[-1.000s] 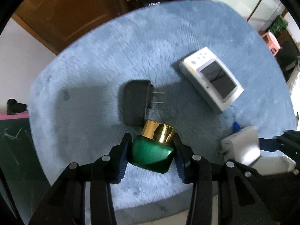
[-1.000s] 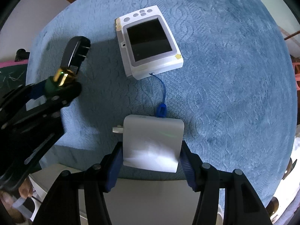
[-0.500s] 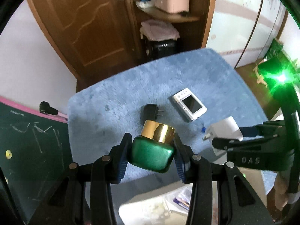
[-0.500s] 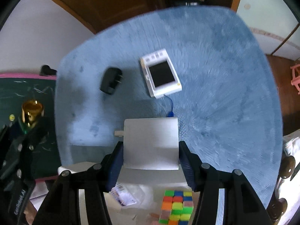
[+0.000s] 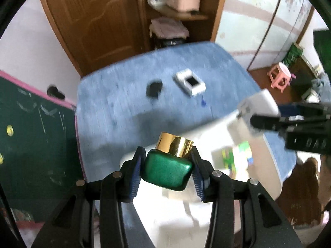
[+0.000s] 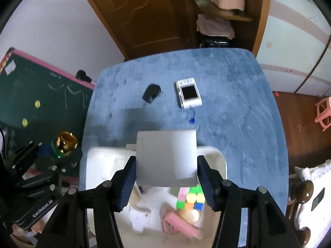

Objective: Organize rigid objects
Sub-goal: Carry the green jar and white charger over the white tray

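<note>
My left claw (image 5: 168, 166) pinched the green jar (image 5: 167, 172) with the gold cap, held above the white bin (image 6: 219, 159). My right claw (image 6: 166, 172) clamped the white charger (image 6: 166, 158) over that bin, where a colour cube (image 6: 191, 198) lay. On the blue tabletop (image 6: 238, 113) sat a black adapter (image 6: 152, 93) and a white screen device (image 6: 188, 93), apart.

Above the white bin (image 6: 221, 157), a colourful puzzle cube (image 6: 191, 198) and a pink item (image 6: 182, 225) crowd its right half; its left half lies barer. On the blue table (image 6: 238, 113), a black adapter (image 6: 152, 93) and a white screened device (image 6: 188, 93) occupy the middle; the right side is open.
</note>
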Demonstrator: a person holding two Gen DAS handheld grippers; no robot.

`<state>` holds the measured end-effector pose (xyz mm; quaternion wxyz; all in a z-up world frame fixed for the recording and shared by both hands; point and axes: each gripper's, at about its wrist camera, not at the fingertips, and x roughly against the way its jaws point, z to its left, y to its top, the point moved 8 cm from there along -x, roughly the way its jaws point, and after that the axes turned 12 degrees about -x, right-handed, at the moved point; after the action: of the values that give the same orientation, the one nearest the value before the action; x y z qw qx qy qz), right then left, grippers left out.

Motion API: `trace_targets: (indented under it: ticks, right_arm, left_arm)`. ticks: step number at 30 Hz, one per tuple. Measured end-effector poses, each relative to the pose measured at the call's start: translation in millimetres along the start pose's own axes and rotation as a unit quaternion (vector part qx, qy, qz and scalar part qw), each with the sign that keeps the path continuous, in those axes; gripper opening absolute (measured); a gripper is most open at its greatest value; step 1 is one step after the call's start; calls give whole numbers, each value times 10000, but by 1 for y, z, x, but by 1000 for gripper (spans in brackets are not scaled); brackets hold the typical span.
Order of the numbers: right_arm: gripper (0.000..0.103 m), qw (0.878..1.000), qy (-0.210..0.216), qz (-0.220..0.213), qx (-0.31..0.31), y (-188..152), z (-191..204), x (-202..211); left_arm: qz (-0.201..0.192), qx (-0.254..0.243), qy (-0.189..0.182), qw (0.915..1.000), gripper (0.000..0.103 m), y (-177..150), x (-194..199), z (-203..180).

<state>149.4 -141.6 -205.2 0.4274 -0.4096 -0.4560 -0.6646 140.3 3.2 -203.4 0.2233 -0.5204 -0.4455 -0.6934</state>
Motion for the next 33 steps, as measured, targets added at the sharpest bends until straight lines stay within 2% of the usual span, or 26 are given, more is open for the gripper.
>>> trace_targets:
  ticks: [6,10,16,23,28,30,33]
  right_arm:
    - [57,9987,-189,473,8,-51,-12,-26]
    - [57,9960,-272,851,13,-87,-17,-54]
    - [58,9913,-325,1270,104,-119,-12,-87]
    - [57,9904,-547,1124,585,-116,4,-99]
    - [56,9873,-626,1251,751,-117,8,-111]
    - [56,9868,-623,1235,838,-116,12,-110]
    - [58,9863,-633,1153,999,-119,16,-103]
  left_arm:
    - [649,95,-242,9976,46,-66,-33,-21]
    - [848,97,-366,9957,46,-91,-48,-34]
    - [1071,-173,-309,9936,46,-115,-72,-55]
    - [1145,-203,-374,9925,46,-126,-86,-59]
    - [1282,-141,-324,9911,47,-129,-92,-56]
    - [1326,-13,-458,9901,47,-130,-93,-55]
    - [1219,147,-567,9908,55,-127,-86,-52]
